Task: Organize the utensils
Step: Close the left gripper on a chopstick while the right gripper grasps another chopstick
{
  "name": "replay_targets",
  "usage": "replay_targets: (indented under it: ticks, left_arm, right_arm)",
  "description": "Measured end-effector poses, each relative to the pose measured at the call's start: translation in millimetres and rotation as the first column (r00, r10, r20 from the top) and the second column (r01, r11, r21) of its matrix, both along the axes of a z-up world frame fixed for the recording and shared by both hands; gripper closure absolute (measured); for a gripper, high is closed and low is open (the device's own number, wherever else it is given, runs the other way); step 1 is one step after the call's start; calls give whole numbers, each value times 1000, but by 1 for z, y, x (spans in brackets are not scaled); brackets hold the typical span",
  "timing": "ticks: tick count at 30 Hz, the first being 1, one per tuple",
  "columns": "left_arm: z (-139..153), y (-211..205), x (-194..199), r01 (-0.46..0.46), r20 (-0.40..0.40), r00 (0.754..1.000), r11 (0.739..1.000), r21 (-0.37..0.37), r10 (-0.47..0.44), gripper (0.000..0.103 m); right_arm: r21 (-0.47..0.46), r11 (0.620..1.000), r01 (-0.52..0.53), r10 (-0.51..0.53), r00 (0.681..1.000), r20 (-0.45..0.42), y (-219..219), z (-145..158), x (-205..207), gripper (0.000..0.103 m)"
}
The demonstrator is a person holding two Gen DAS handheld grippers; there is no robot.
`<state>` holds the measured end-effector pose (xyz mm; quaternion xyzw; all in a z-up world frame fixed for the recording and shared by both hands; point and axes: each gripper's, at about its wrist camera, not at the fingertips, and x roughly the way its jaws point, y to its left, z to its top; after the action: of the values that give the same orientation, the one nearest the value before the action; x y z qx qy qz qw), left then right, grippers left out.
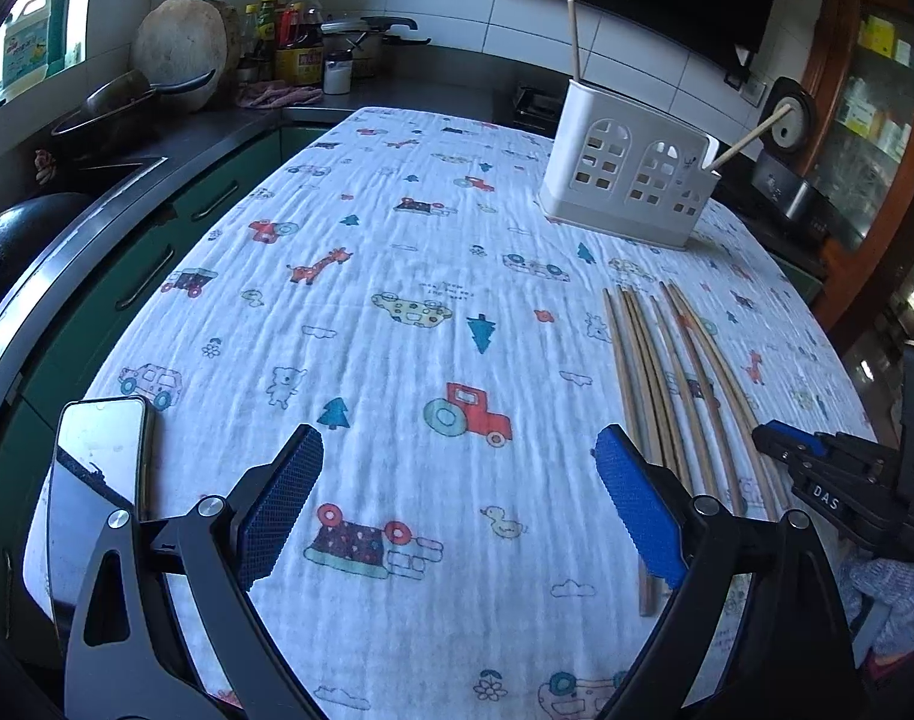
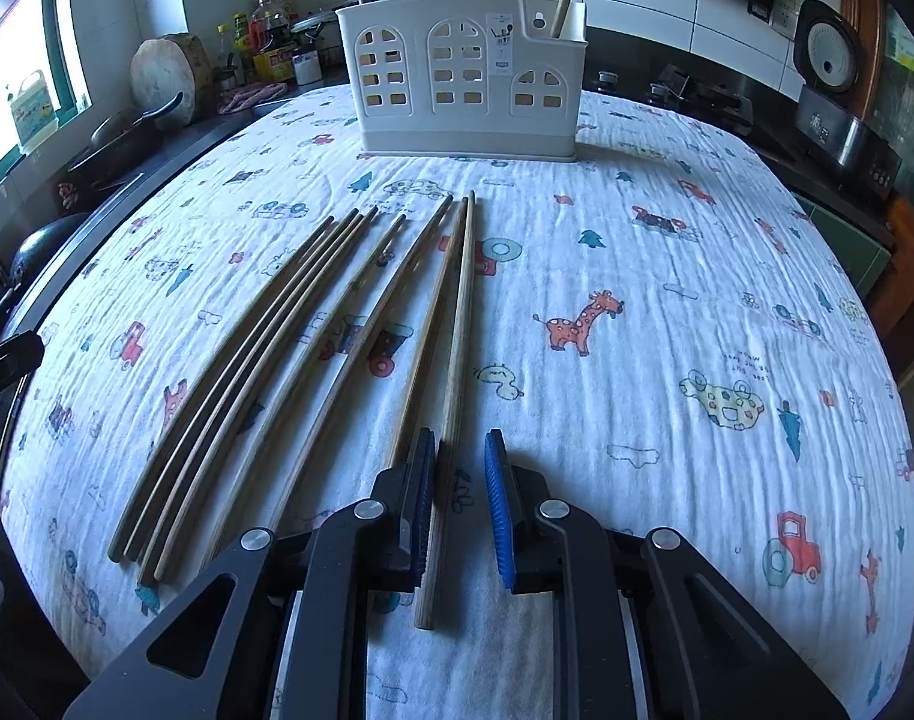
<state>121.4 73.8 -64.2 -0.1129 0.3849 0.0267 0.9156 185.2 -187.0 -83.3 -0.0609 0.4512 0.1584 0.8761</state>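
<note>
Chopsticks (image 2: 312, 360) lie fanned on the printed cloth (image 2: 637, 360), tips toward the far white holder (image 2: 466, 81), which already keeps two upright; the right gripper (image 2: 460, 510) straddles the rightmost chopstick (image 2: 457, 360), jaws apart, likeliest because it lies clear of the rest; the left gripper (image 1: 457, 504) hovers wide open over bare cloth, nearby a phone (image 1: 96, 462).
</note>
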Motion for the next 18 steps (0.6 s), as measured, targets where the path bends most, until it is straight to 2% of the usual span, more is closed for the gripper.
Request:
replay_targets:
  ticks: [2,5,11,13,18]
  left_arm:
    - [-1,-8,0,30,-1,1000,1000,0,-30,14]
    - [-3,-23,1,81,-14,997,997,-1,-81,23]
    - [-19,-47,3,155,-68,985,985,-80,-160,39]
    - [-25,-54,6,172,-90,979,978,-119,-184,48]
    - [-37,-66,15,180,-136,970,971,-158,-202,69]
  right_arm:
    - [-29,1000,-8,9,1000,17,3,-1,-2,88]
    - [-47,999,-9,11,999,31,2,-1,-4,96]
    - [-16,1000,11,-11,1000,26,-10,0,-7,96]
    - [-11,1000,15,-15,1000,26,-13,0,-10,96]
    - [7,1000,24,-24,999,23,-20,0,-13,96]
